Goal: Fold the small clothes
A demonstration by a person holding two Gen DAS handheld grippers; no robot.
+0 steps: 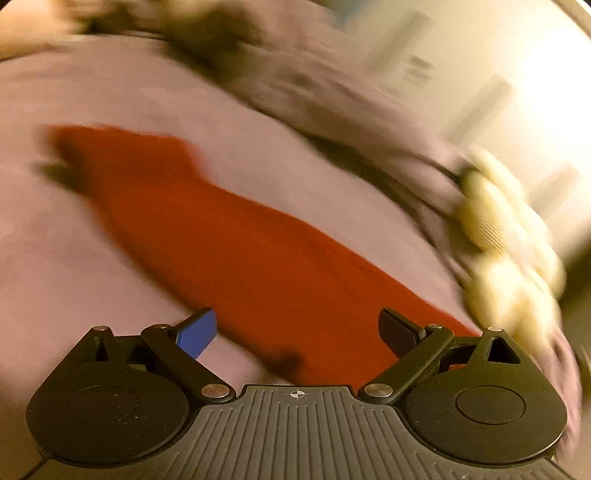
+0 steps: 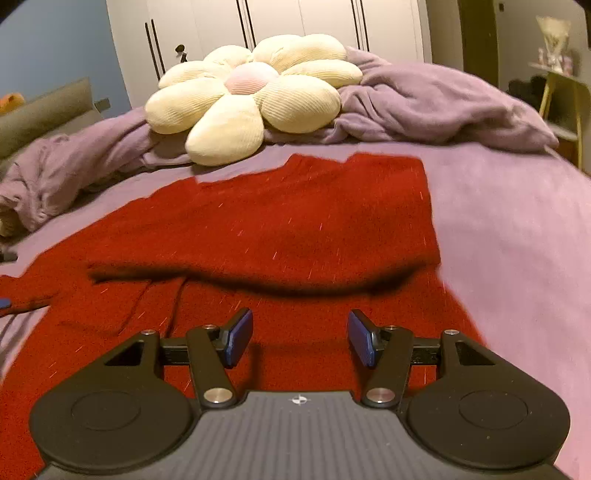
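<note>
A red knit garment [image 2: 295, 229] lies spread on the purple bedsheet [image 2: 517, 236], with its far part folded over toward me so a thick fold edge crosses the middle. My right gripper [image 2: 300, 338] hovers over the near part of the garment, jaws open, nothing between the blue pads. In the blurred left wrist view a long strip of the same red garment [image 1: 240, 243] runs diagonally across the sheet. My left gripper [image 1: 297, 332] stands wide open just above its near end, and nothing is held.
A cream flower-shaped cushion [image 2: 251, 96] sits at the far side of the bed, with a rumpled purple blanket [image 2: 436, 107] beside and behind it. White wardrobe doors [image 2: 258, 22] stand beyond. A small table [image 2: 561, 96] is at the far right. The cushion [image 1: 506, 236] shows blurred at the right.
</note>
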